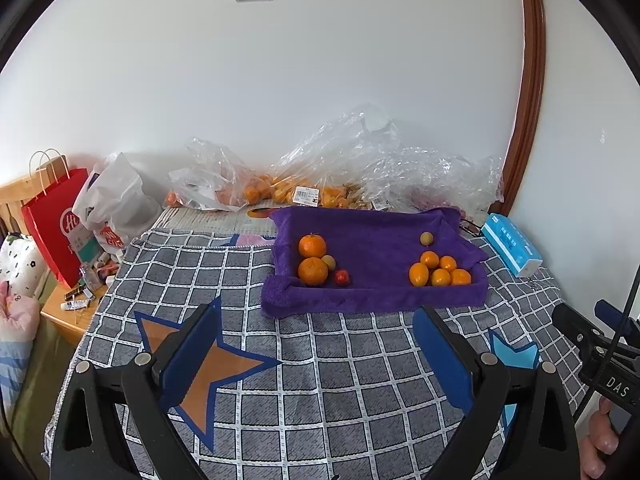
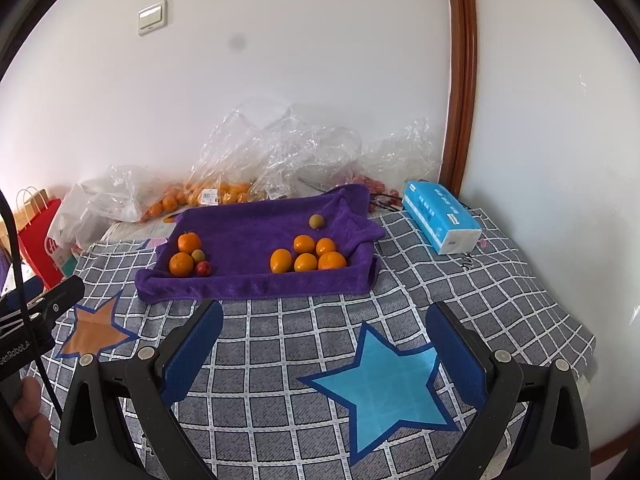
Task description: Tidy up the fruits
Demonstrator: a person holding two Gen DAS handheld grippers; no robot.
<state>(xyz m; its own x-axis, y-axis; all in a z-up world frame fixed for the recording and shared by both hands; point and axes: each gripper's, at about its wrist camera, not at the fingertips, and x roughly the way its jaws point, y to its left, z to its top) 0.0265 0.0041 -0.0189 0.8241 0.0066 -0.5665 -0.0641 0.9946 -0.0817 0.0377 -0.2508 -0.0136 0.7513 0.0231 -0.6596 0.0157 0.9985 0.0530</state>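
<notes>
Both grippers hover low over the checked bedspread [image 2: 280,360], side by side and pointing toward the wall. The left gripper [image 1: 316,320] has its fingers spread wide with nothing between them; the right gripper [image 2: 324,316] is likewise released and empty. Ahead of both lies the purple towel [image 1: 372,296], its long axis running left to right, edges turned up like a tray. On it sit two large oranges [image 1: 313,258] with a small red fruit [image 1: 341,277] at the left end, and five smaller oranges [image 1: 439,272] clustered at the right (one brownish fruit [image 1: 426,239] apart behind them). Fruit in the crumpled plastic bags [image 1: 340,168] behind is hard to make out.
</notes>
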